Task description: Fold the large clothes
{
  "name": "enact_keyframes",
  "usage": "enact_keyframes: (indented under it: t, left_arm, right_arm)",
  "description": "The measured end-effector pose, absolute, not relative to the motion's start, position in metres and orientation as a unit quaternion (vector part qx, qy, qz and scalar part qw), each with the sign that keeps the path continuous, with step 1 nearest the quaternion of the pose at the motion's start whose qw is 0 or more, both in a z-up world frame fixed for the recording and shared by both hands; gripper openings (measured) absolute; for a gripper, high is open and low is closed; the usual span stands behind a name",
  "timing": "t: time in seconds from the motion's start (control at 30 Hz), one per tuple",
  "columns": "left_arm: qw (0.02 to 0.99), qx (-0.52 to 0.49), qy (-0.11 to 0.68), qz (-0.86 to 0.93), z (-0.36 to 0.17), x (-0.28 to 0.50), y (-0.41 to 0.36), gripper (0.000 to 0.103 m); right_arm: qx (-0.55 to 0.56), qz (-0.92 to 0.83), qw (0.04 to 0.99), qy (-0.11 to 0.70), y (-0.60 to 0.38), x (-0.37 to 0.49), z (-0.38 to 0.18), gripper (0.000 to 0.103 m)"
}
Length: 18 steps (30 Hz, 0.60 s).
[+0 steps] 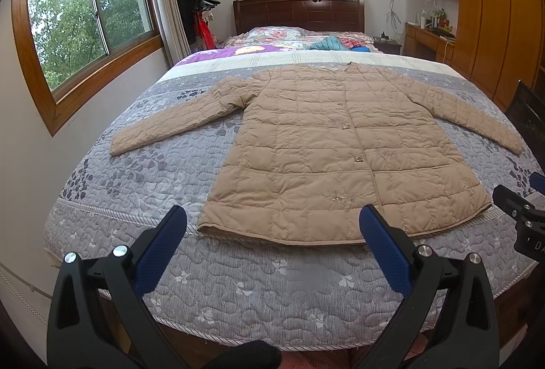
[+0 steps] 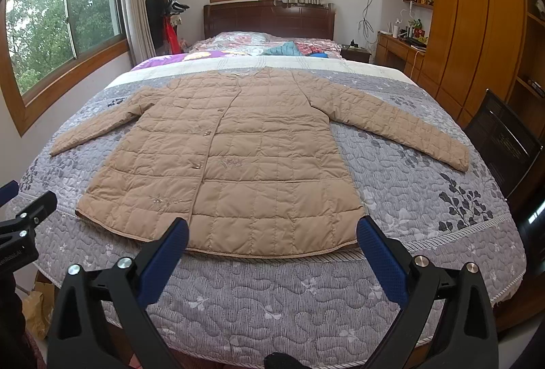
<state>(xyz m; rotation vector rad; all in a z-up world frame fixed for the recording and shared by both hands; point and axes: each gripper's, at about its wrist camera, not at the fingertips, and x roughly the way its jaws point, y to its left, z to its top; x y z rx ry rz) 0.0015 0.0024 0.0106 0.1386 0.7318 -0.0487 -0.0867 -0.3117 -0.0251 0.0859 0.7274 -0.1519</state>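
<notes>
Two tongs, left [image 1: 272,226] and right [image 2: 272,237], hang spread and empty just short of the coat [image 1: 337,151] hem. That coat lies flat, front up, sleeves out, on the bed [image 1: 238,287]. Best start, I reckon: pinch a cuff and carry it across the chest. Lettering on the neighbouring tool is too cropped to read.

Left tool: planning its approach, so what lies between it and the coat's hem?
Only bare grey quilted bedspread between the open left tool and the beige coat, seen in the left wrist view.
</notes>
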Motion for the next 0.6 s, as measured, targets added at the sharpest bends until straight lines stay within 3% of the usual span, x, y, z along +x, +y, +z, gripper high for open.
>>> enact_keyframes:
  t: [0.6]
  left_arm:
    - [0.932,0.068,0.356,-0.023,0.0107,-0.0007,0.0008,0.100]
  right_arm:
    - [0.041,-0.075,0.931,0.354,-0.3106,-0.0868,-0.0248,0.099]
